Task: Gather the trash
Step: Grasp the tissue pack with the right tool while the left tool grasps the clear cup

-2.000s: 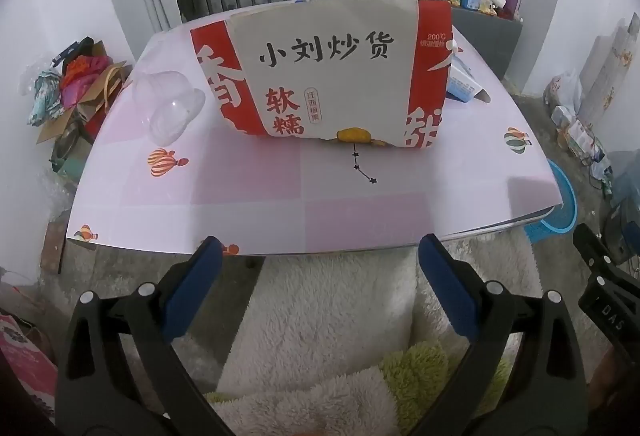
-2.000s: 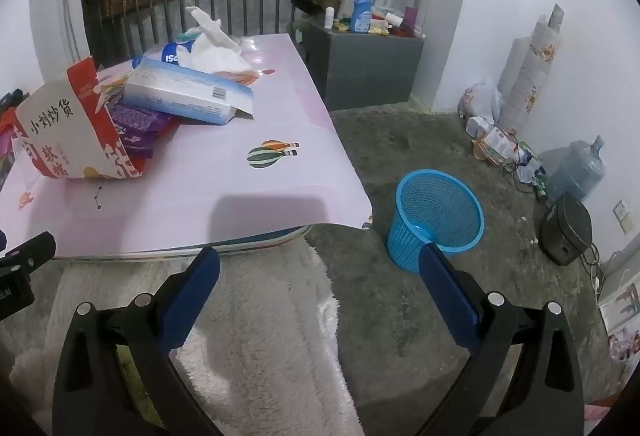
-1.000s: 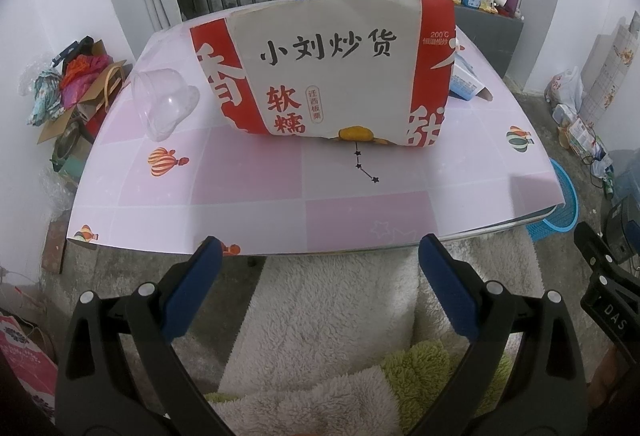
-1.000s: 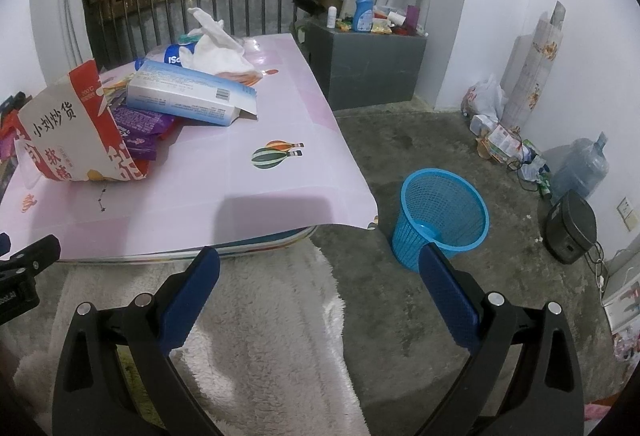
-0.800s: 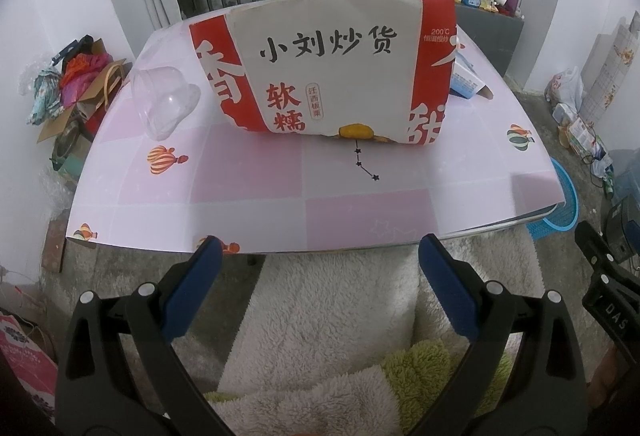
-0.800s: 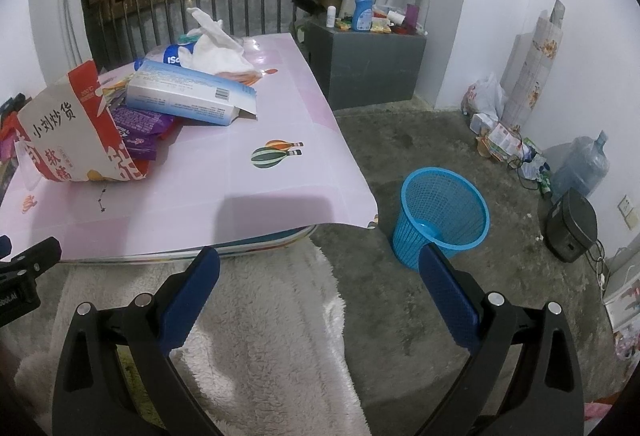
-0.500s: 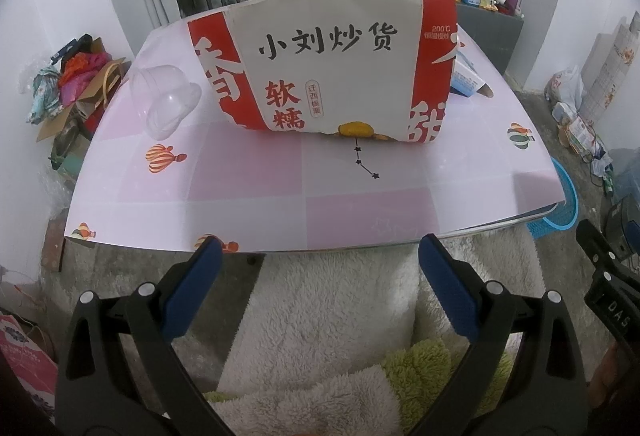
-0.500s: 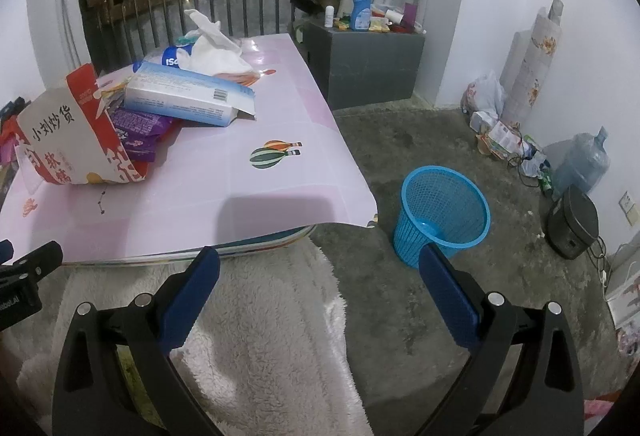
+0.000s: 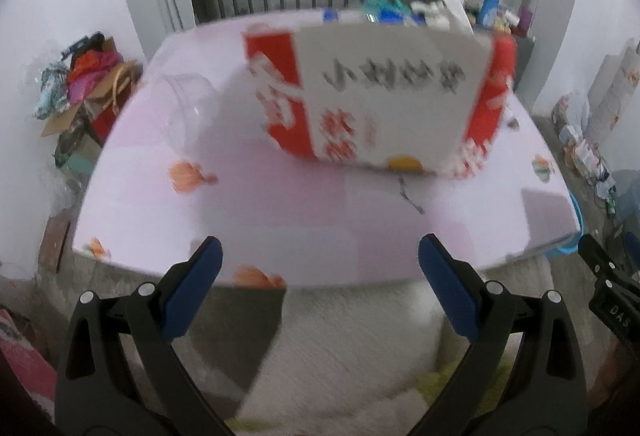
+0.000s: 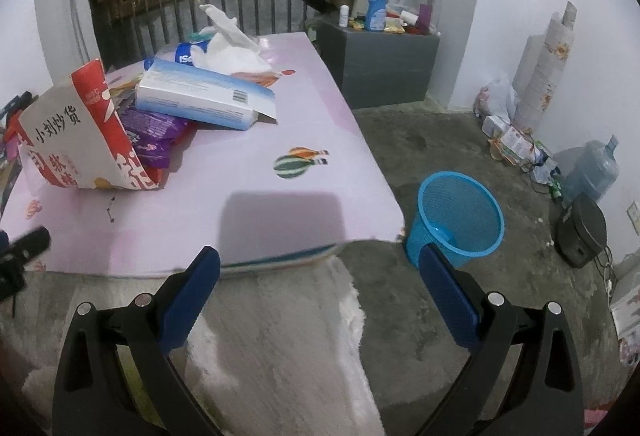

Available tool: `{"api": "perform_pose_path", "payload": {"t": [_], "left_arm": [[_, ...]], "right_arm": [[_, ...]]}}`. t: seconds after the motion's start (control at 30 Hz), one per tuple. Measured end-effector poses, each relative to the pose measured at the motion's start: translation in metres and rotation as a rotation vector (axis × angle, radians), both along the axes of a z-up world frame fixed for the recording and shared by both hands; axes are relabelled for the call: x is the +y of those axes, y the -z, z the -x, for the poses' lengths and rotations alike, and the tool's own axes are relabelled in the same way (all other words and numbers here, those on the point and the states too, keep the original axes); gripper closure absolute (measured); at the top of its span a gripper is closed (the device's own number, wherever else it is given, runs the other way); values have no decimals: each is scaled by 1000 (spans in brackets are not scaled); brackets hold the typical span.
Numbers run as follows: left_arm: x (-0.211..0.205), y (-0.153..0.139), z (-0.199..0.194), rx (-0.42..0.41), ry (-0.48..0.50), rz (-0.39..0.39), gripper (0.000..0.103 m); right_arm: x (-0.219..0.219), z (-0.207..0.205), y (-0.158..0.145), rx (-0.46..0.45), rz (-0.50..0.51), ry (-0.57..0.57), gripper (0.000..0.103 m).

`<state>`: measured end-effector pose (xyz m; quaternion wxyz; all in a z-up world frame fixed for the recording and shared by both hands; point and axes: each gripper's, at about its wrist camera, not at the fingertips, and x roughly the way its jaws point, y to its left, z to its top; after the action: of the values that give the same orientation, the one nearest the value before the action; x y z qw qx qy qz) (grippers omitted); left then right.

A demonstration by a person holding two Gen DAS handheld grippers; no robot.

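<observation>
Both grippers empty, jaws wide: left gripper [image 9: 320, 276], right gripper [image 10: 319, 278]. Red/white snack bag [image 9: 376, 104] sits mid table [image 9: 280, 228], far of left gripper. Looks light, crushable paper; pinch top edge. Blue bin [image 10: 460, 216] on floor right.

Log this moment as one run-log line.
left gripper: open, empty | right gripper: open, empty | red-and-white snack bag: on pink table | blue wastebasket: on floor, empty
</observation>
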<state>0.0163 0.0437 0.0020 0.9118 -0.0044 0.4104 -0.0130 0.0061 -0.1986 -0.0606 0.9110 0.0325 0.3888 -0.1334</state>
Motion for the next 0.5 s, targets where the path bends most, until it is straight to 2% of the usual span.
{"api": "perform_pose_path", "payload": {"t": [0.17,0.3,0.37,0.5], "left_arm": [[42,-11,-13,-132,27,118,9],[76,-7,-34,-100,-29,232,9],[90,-3,-46,-66,-55,252,9],[115,-10,-59,-131,-79,264,9]], "right_arm": [[8,-19,-4,-5,5,-10,6],[4,-33,-7,-12,13,0,6],[2,-41,-11,-18,12,9,6],[-4,-54,-20,-38,-32,15,6]]}}
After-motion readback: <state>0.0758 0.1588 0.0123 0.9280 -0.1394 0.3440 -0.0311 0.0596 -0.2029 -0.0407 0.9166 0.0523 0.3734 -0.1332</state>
